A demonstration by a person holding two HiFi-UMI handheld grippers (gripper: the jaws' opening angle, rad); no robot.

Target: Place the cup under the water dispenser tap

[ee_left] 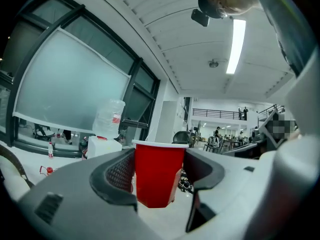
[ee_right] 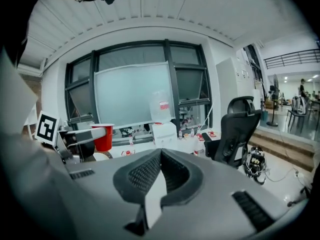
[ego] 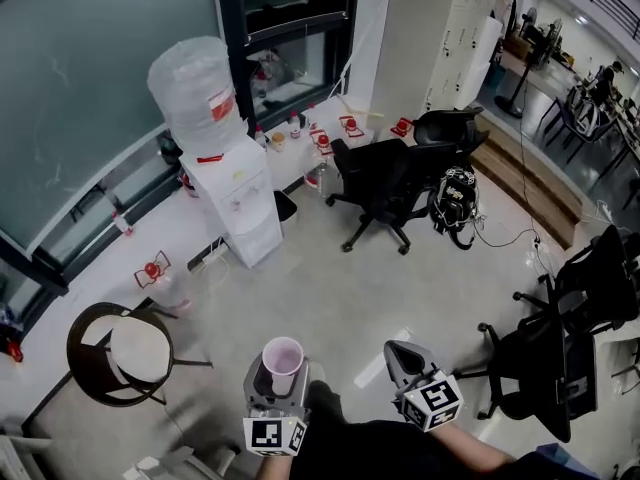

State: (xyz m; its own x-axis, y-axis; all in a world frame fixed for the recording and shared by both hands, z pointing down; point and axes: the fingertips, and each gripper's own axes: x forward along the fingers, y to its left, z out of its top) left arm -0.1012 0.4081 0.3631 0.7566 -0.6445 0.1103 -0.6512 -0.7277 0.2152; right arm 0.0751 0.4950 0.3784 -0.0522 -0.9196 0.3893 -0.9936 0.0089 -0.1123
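A black office chair stands on the pale floor near the far end of the white window sill, with a black-and-white bag on the floor just beside it. A round dark-framed stool with a white seat stands at the floor's left edge by the sill, and more black chairs stand along the right edge. Small red-capped bottles stand on the sill's far end, below the frosted window pane.

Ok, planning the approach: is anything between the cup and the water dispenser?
Nothing visible: only bare floor separates the cup from the water dispenser; the stool stands off left, the office chair off right.
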